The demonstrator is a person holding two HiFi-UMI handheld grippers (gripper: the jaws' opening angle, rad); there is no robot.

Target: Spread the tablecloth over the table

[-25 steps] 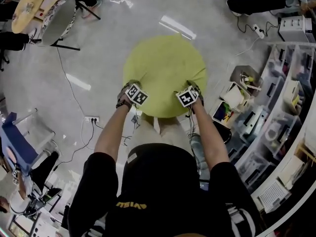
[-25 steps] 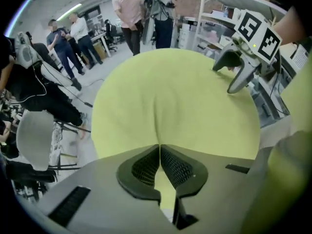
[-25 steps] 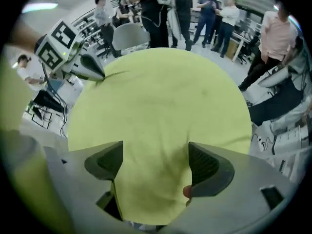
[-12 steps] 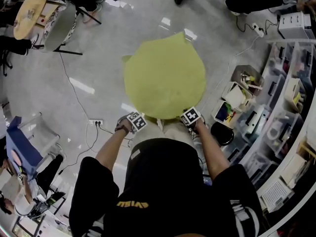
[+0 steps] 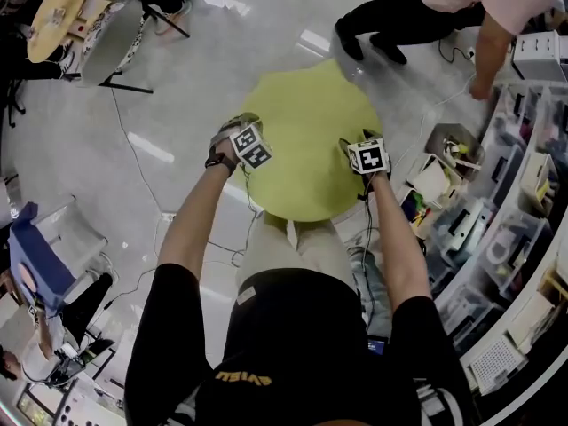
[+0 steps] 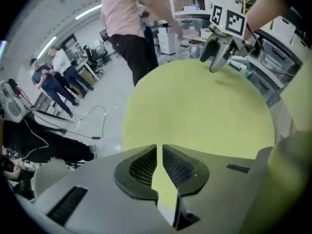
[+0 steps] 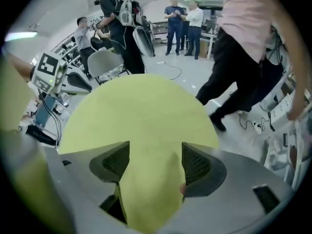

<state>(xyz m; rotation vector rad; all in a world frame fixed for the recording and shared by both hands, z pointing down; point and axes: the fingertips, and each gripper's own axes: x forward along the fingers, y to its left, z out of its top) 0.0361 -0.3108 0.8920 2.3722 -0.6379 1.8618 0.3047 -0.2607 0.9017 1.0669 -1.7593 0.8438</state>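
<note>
The yellow tablecloth (image 5: 311, 140) covers the round table and hangs over its edges. At the table's left edge, the left gripper (image 6: 159, 155) has its jaws almost together and just starting to part, with cloth in the slit. Near the right edge, the right gripper (image 7: 151, 162) stands wide and is opening further, a ridge of cloth rising between its jaws.

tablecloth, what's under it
The yellow-green tablecloth lies over something round, and only that outline shows. The table itself is fully covered, so its top and legs cannot be seen.
</note>
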